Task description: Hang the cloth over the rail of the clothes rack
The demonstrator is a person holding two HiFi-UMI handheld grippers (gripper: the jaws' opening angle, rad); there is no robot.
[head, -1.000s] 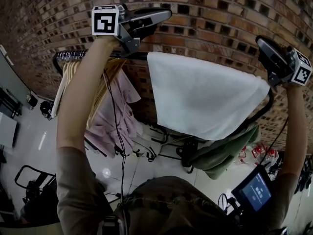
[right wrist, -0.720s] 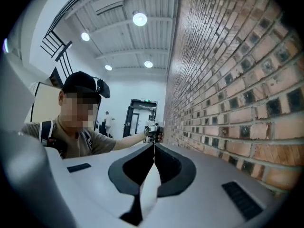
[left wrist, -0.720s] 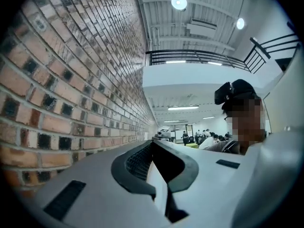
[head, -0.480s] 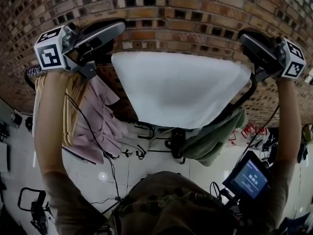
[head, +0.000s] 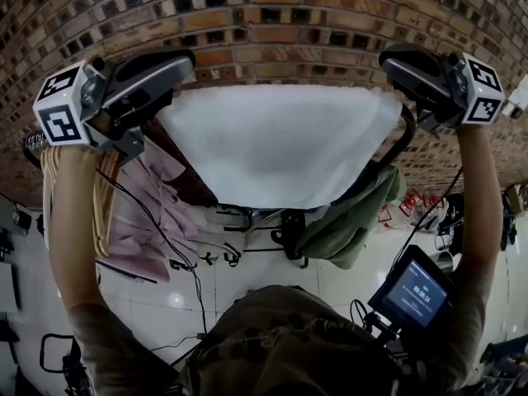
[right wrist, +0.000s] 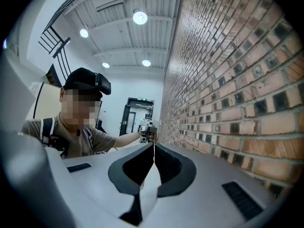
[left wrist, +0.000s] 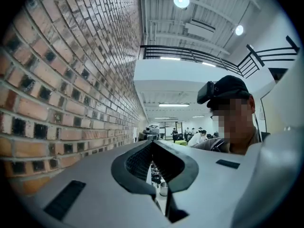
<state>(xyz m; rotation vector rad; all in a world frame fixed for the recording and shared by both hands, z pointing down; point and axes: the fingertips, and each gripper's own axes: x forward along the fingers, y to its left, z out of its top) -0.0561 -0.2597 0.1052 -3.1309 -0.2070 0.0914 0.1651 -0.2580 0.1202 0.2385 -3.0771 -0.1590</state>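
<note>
A white cloth point(head: 280, 143) hangs spread between my two grippers, in front of the brick wall. The left gripper point(head: 178, 71) is shut on its upper left corner and the right gripper point(head: 388, 63) on its upper right corner. The black rail point(head: 402, 143) of the clothes rack curves down just behind the cloth's right side; the rest of it is hidden by the cloth. In the right gripper view the cloth point(right wrist: 148, 184) shows as a white strip pinched between the shut jaws of the gripper point(right wrist: 153, 146). The left gripper point(left wrist: 153, 144) also has its jaws together, with the cloth seen edge-on.
A brick wall point(head: 272, 23) stands close behind the rack. Pink garments on hangers point(head: 144, 213) hang at the rack's left end, and a green garment point(head: 346, 221) hangs at the right. A lit screen point(head: 417, 291) sits low right. Cables run across the tiled floor.
Both grippers have sunk and shifted left in the head view, carrying the cloth along. The cloth now hangs flatter and wider between them.
</note>
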